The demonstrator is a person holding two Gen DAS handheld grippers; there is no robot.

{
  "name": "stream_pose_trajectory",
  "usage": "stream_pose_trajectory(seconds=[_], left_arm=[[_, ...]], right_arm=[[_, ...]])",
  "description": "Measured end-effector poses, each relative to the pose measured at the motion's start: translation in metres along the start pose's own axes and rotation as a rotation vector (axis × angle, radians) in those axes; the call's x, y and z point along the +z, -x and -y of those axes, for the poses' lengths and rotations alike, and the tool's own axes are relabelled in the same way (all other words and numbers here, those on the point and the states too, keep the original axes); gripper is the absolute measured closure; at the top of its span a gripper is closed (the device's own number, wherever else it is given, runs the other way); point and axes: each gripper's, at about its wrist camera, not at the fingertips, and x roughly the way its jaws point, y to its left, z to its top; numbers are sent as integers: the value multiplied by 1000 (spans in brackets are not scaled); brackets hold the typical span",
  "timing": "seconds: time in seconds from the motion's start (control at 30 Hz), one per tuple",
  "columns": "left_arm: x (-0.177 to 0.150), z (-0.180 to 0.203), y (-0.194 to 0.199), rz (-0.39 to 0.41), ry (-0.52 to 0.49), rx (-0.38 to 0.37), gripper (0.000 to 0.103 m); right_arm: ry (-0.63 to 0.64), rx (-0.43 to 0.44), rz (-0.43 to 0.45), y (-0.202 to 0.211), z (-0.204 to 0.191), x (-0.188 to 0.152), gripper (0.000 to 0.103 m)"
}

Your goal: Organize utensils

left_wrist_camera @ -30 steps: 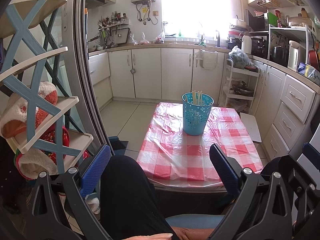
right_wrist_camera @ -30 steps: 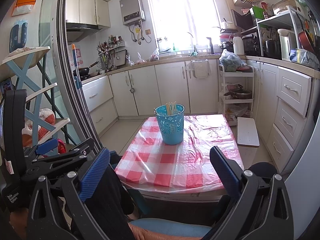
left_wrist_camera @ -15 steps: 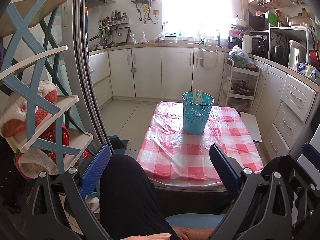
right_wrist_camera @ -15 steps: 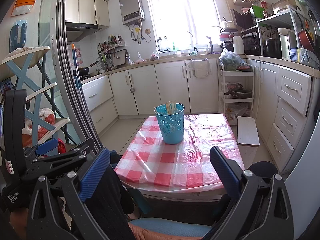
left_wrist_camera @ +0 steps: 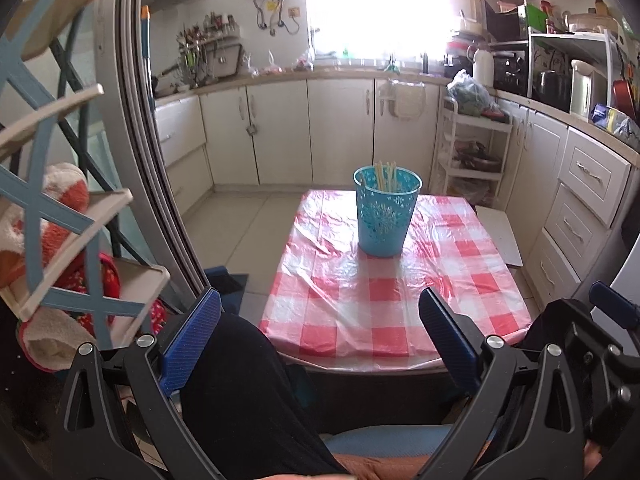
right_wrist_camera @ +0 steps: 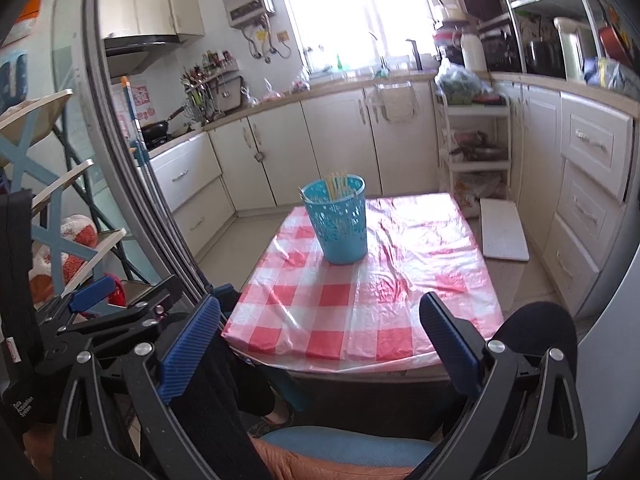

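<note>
A turquoise perforated holder [left_wrist_camera: 386, 212] stands upright on the far half of a low table with a red-and-white checked cloth [left_wrist_camera: 384, 292]; several pale chopsticks [left_wrist_camera: 385, 176] stick up inside it. It also shows in the right wrist view [right_wrist_camera: 339, 218], with the chopsticks [right_wrist_camera: 336, 184]. My left gripper [left_wrist_camera: 320, 320] is open and empty, held low before the table's near edge, above my black-clad leg. My right gripper [right_wrist_camera: 320, 320] is open and empty, also short of the near edge. The left gripper's body [right_wrist_camera: 92, 312] shows at the right view's left.
A blue-and-cream shelf rack with soft toys [left_wrist_camera: 60, 220] stands at left behind a grey door frame [left_wrist_camera: 160, 184]. Cream cabinets [left_wrist_camera: 588, 200] line the right and back. A white trolley [left_wrist_camera: 474, 160] and a white board [left_wrist_camera: 498, 232] sit right of the table.
</note>
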Motion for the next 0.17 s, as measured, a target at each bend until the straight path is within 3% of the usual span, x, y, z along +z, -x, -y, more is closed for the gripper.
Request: stream_pose_trajectory(seconds=[0.17], left_arm=[[9,-7,-45,-82,26,-2,8]], right_arm=[[-23,-35,-66,-63,23,14,7]])
